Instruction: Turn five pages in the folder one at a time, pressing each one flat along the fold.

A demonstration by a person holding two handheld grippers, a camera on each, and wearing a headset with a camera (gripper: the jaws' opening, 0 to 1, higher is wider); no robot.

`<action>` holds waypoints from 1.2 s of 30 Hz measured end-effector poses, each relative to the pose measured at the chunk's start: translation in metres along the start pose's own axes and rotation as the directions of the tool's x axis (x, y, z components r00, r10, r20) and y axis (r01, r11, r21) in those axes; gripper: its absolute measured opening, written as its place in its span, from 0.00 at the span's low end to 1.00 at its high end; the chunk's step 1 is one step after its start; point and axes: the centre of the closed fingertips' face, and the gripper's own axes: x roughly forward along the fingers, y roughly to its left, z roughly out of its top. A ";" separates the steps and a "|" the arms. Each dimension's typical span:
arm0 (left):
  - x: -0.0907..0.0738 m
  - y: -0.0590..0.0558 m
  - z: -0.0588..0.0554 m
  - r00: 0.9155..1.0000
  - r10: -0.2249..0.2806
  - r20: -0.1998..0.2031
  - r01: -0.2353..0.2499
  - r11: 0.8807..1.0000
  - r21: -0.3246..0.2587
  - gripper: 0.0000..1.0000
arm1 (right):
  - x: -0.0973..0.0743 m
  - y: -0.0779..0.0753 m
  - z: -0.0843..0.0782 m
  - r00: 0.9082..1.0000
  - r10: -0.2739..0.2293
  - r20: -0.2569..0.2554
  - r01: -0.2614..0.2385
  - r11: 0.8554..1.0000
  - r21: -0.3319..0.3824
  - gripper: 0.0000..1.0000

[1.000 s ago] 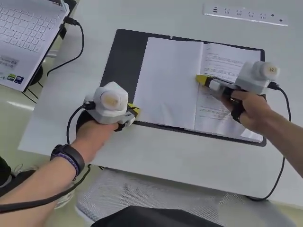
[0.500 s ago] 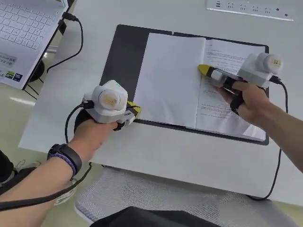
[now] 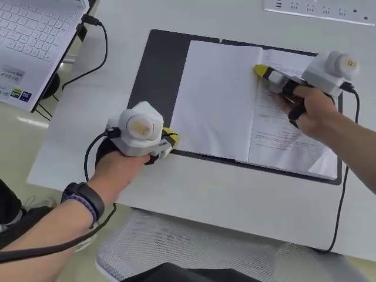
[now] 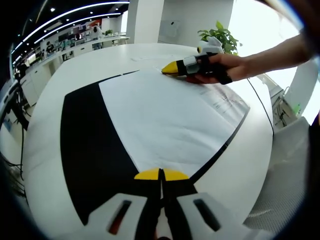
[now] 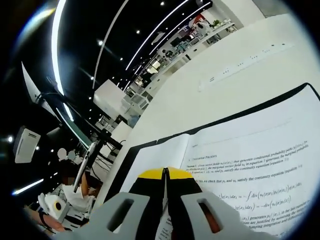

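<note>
Right tool: jaws clenched, nothing held. It has slid up the fold since a moment ago and now presses near its top, upper right of the frame.
Meaning: this page's crease looks nearly pressed, so the next turn seems due.
Left tool: clenched, empty, unmoved at the lower-left corner of the folder.
Folder: open on the tabletop, centre frame.
Hard to make out: pages turned so far; whether the left one touches the cover.

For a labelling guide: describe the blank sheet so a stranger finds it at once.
An open black folder lies on the white workbench. The blank sheet is its left page, beside the fold where the right gripper points. Unlike the printed page to its right, it carries no text.
</note>
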 end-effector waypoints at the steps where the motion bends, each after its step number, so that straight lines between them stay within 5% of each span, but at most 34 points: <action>1: 0.000 0.000 0.000 1.000 0.000 0.000 0.000 1.000 -0.001 0.00 | 0.001 0.000 0.002 1.000 -0.005 0.011 0.005 1.000 0.006 0.00; 8: 0.000 0.000 0.000 1.000 0.006 0.000 -0.006 1.000 -0.012 0.00 | 0.013 -0.013 0.014 0.998 -0.025 0.060 0.023 0.999 0.027 0.00; 20: 0.000 0.001 0.000 1.000 0.000 -0.002 0.000 1.000 -0.011 0.00 | 0.022 -0.010 0.032 0.991 -0.043 0.128 0.040 0.999 0.023 0.00; 36: -0.002 -0.003 0.001 1.000 -0.012 -0.006 0.012 1.000 -0.009 0.00 | 0.022 -0.012 0.031 0.992 -0.029 0.126 0.026 0.999 0.023 0.00</action>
